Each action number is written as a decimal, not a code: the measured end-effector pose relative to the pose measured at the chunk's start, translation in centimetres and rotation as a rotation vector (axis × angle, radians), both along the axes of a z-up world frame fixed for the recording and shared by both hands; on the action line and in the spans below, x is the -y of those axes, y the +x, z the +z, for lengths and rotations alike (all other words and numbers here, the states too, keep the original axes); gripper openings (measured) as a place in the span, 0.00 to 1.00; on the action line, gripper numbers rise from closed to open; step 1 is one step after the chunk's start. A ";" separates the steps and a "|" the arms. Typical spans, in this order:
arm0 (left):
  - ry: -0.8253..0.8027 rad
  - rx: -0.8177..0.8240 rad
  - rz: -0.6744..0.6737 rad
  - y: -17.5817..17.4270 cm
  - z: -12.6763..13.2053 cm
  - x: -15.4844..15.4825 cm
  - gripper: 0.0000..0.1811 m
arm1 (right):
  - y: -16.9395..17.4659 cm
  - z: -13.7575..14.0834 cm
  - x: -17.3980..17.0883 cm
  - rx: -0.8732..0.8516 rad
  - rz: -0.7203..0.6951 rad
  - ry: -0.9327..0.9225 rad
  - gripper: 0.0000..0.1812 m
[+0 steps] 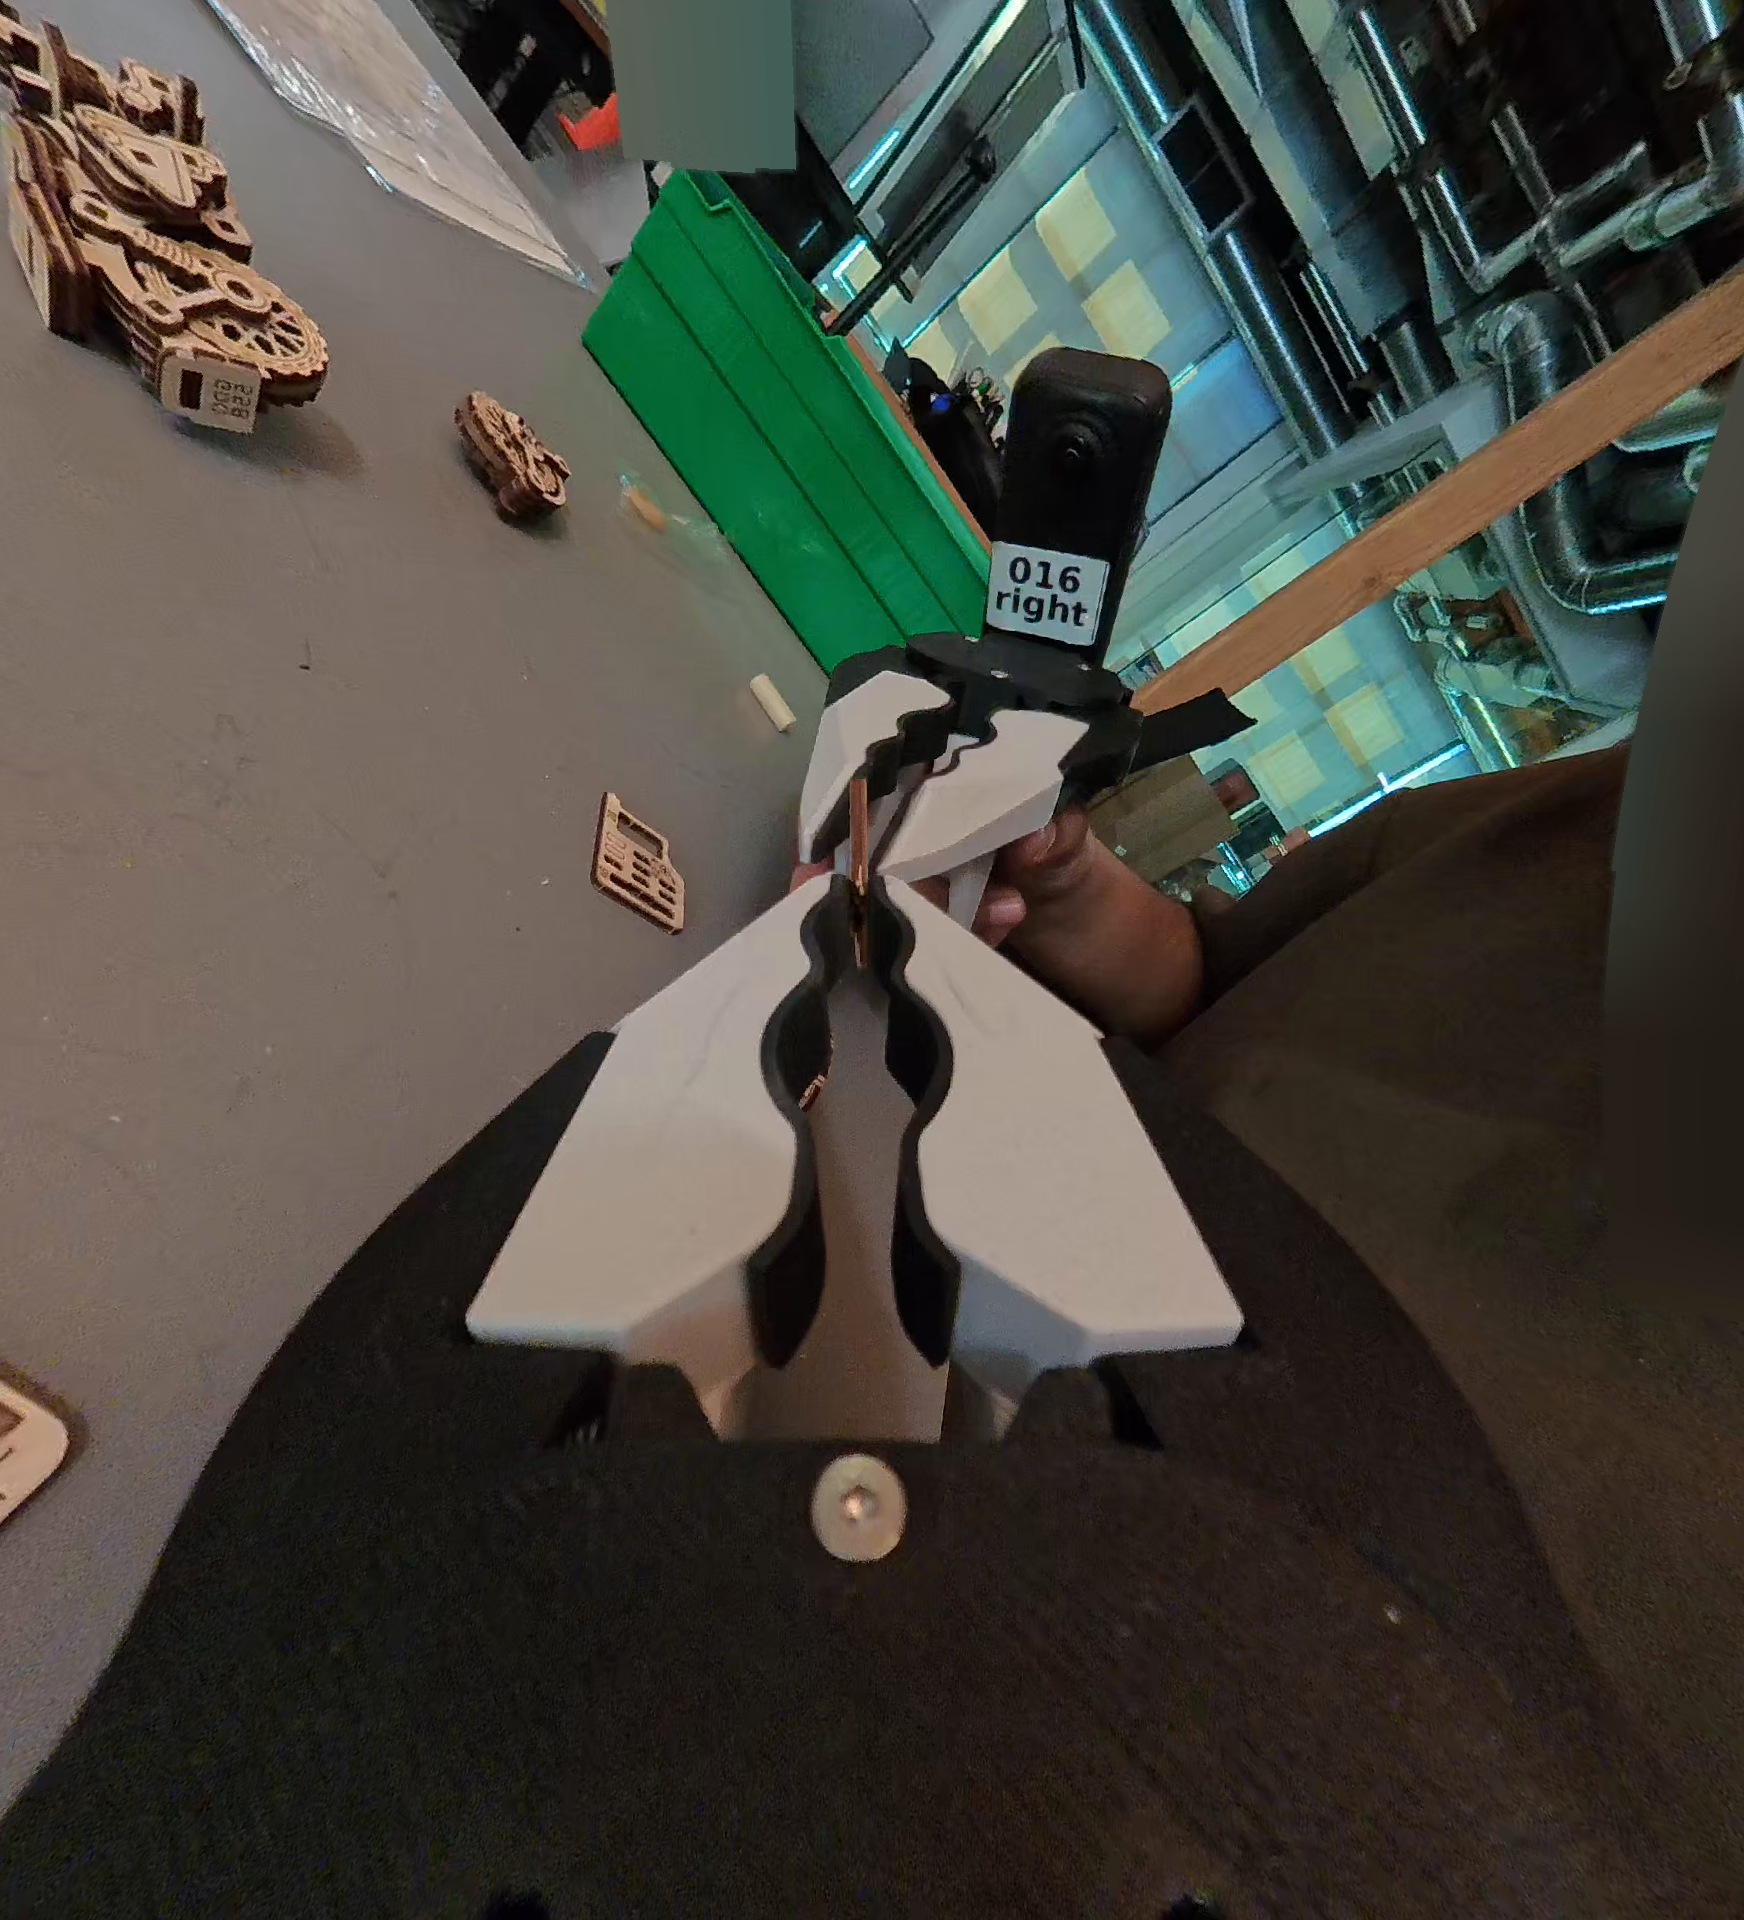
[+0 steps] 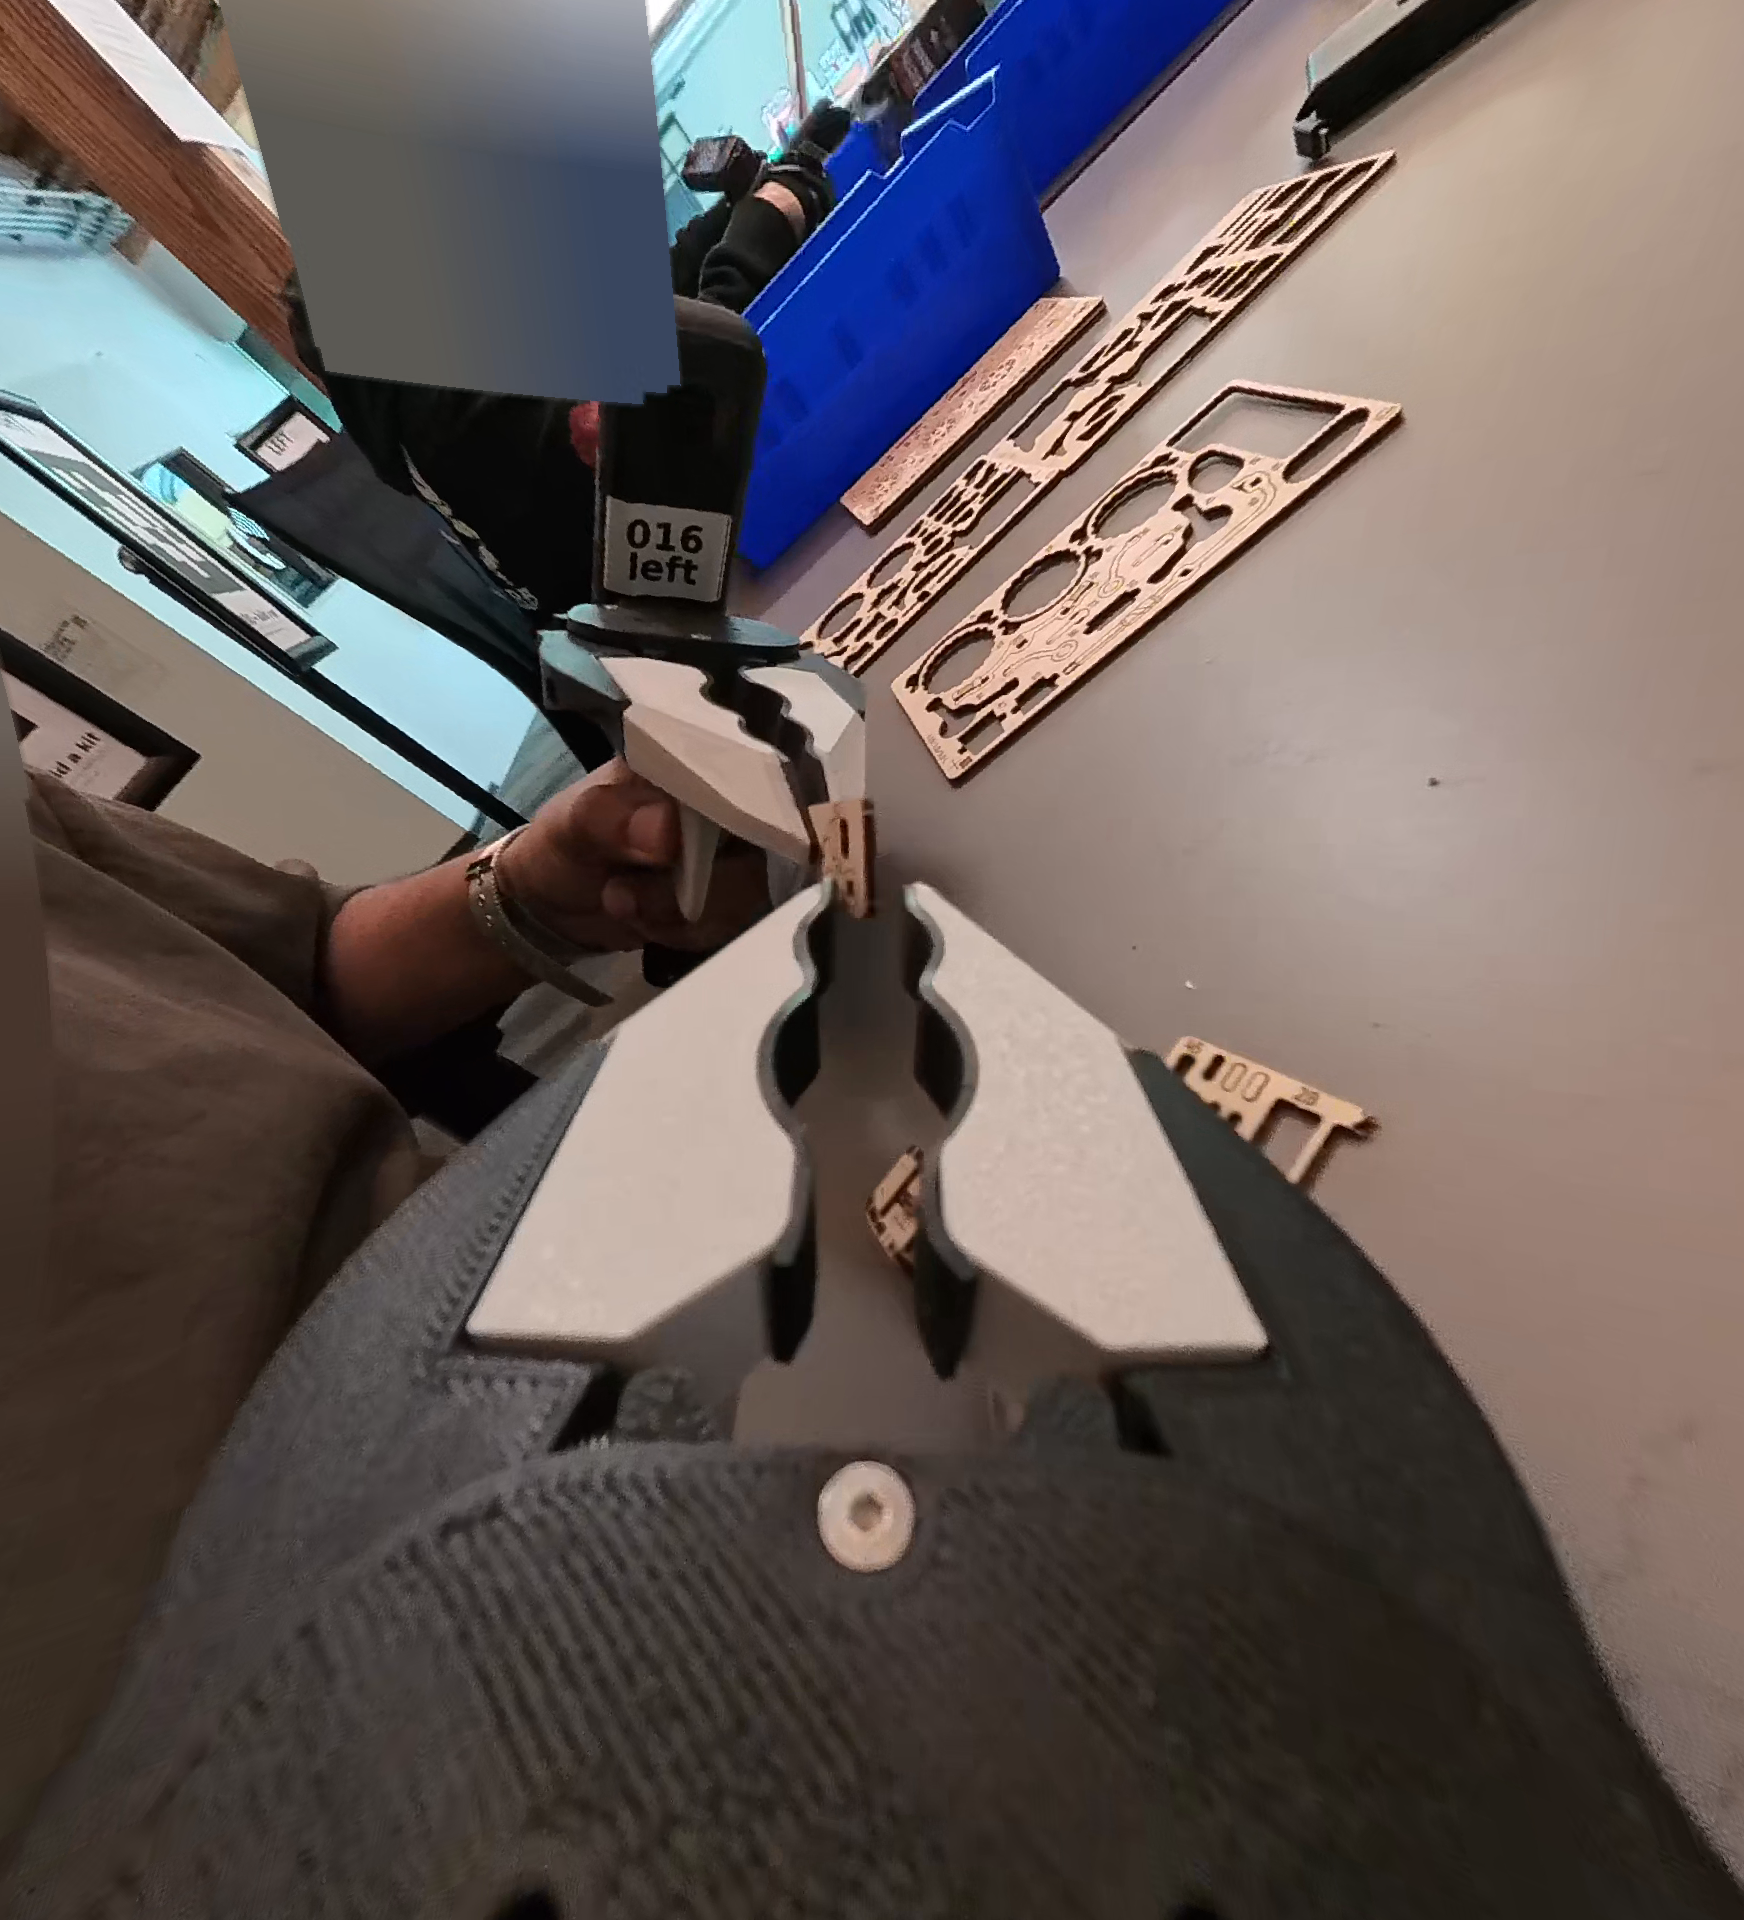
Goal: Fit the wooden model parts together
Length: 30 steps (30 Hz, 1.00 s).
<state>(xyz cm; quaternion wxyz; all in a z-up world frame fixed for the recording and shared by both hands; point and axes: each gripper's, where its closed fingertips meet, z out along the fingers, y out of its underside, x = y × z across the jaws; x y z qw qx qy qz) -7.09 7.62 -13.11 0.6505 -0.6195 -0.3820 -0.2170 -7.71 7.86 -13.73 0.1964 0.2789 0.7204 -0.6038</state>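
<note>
In the left wrist view my left gripper (image 1: 857, 906) is shut on a thin wooden part (image 1: 859, 930), seen edge-on in its tips. The right gripper (image 1: 863, 831) faces it tip to tip above the grey table, shut on a thin wooden strip (image 1: 857, 816). The two strips touch; I cannot tell whether they are joined. In the right wrist view a small tan slotted part (image 2: 845, 847) sticks out of the left gripper (image 2: 814, 831). Its lower end sits between the tips of my right gripper (image 2: 868, 902), whose jaws stand narrowly apart.
A partly built wooden model (image 1: 161, 239), a small gear piece (image 1: 515, 457), a flat slotted part (image 1: 639, 862) and a green bin (image 1: 774, 416) lie to the left. Punched-out wooden sheets (image 2: 1138, 582), a blue bin (image 2: 899, 312) and a small frame scrap (image 2: 1263, 1112) lie to the right. My left and right fingertips are right by each other.
</note>
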 end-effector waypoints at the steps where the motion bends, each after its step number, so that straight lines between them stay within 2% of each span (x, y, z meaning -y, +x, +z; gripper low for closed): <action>1: -0.002 -0.001 -0.001 0.0 0.0 0.0 0.01 | 0.0 0.1 0.0 0.007 0.003 -0.007 0.04; 9: -0.023 -0.004 0.009 0.0 -0.3 0.0 0.01 | 0.3 0.0 0.0 0.032 0.023 -0.007 0.02; 12: -0.039 0.007 0.005 0.0 -0.6 -0.3 0.11 | 0.7 -0.4 0.2 0.039 0.052 0.013 0.00; 15: -0.050 0.030 -0.027 0.5 -1.0 -0.7 0.09 | 1.1 -0.7 0.3 0.032 0.071 0.036 0.00; 20: -0.035 0.041 -0.034 0.6 -0.9 -0.6 0.01 | 0.9 -0.7 0.2 0.047 0.061 0.025 0.02; 25: -0.045 0.021 -0.010 0.4 -0.9 -0.6 0.01 | 0.6 -0.6 0.2 0.061 0.043 0.015 0.02; 30: -0.074 -0.031 0.019 0.2 -0.7 -0.7 0.01 | 0.4 -0.5 0.2 0.180 0.032 -0.033 0.02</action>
